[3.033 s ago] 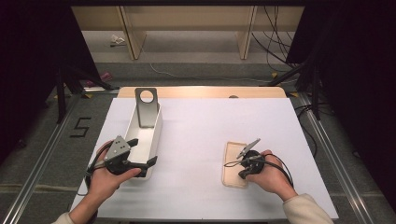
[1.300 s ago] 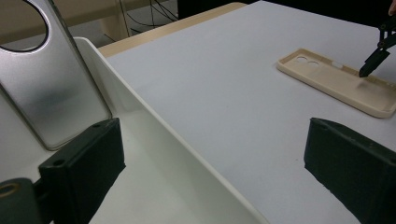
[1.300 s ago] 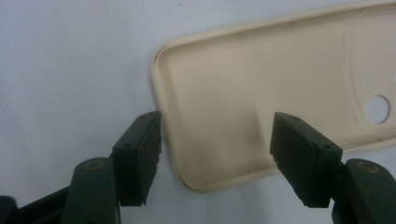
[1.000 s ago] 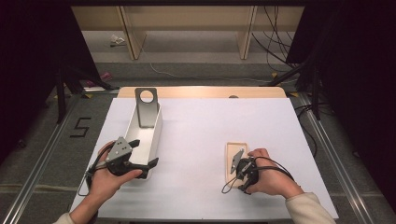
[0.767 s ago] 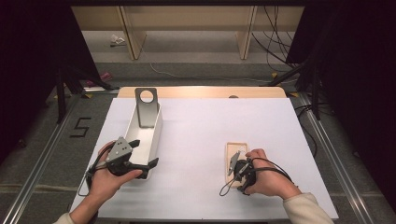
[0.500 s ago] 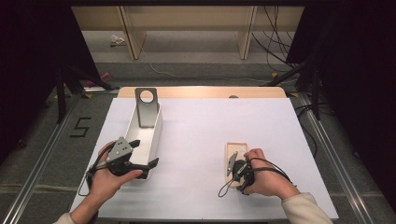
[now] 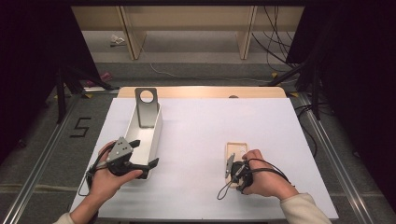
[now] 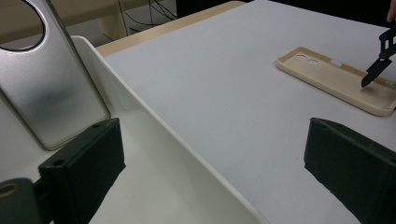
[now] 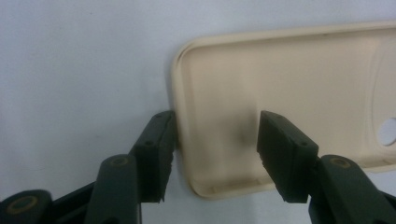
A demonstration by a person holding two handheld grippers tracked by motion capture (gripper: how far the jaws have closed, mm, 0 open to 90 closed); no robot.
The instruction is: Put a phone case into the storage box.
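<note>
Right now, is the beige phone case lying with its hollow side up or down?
Hollow side up. The phone case lies flat on the white table; its raised rim and inner floor face the camera, with the right gripper straddling one edge.

Right tool (image 9: 215,149) jaws have just been closing; left tool (image 8: 210,168) gapes wide.

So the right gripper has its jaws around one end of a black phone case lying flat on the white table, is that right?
Not quite: the phone case is beige, not black. The right gripper view shows it lying flat on the white table, with the right gripper straddling the wall at one end, one jaw outside the rim and the other inside the shell. The jaws have just been closing on that wall.
</note>
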